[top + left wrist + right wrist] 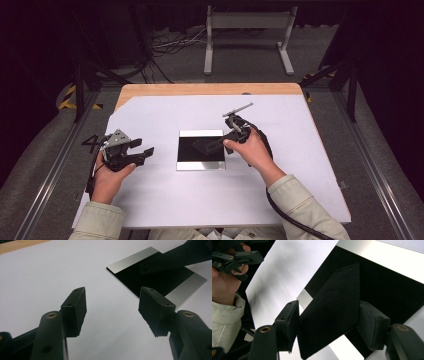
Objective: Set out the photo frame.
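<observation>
A black square plate with silver bands along two sides lies flat at the middle of the white sheet; it also shows ahead of the left jaws. My right gripper hovers at its right edge. A flat black piece with two small holes stands tilted between its wide jaws, leaning on the right pad, its lower edge close to the left one. That piece slants over the plate. My left gripper rests open left of the plate, nothing between its pads.
The white sheet covers a wooden table whose bare far edge shows. A grey metal stand and cables lie on the floor beyond. A black cable trails from the right gripper along the sleeve.
</observation>
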`<state>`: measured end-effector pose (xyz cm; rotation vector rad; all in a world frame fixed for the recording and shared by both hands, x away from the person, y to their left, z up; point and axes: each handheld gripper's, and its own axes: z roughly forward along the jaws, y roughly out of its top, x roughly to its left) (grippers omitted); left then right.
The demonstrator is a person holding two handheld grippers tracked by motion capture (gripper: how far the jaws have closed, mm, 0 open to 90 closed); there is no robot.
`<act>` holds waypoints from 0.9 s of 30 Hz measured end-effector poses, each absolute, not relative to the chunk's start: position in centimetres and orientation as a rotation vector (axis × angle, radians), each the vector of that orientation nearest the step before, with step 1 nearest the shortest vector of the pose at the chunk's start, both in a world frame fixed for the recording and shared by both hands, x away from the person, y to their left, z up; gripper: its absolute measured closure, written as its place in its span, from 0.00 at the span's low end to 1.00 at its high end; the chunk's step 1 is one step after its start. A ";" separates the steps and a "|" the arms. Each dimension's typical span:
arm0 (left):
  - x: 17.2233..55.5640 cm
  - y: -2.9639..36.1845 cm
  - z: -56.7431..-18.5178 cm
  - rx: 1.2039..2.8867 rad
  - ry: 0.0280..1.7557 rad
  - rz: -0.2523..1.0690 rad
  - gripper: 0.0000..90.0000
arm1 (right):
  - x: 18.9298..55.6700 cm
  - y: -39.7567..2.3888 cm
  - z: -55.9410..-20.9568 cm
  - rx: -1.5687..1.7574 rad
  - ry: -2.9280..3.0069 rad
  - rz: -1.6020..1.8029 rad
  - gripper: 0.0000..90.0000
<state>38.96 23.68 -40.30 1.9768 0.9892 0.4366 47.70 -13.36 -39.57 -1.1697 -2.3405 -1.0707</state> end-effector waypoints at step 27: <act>39.2 23.3 -40.4 1.985 0.980 0.431 0.44 | 47.6 -13.6 -39.7 -1.139 -2.343 -1.046 0.56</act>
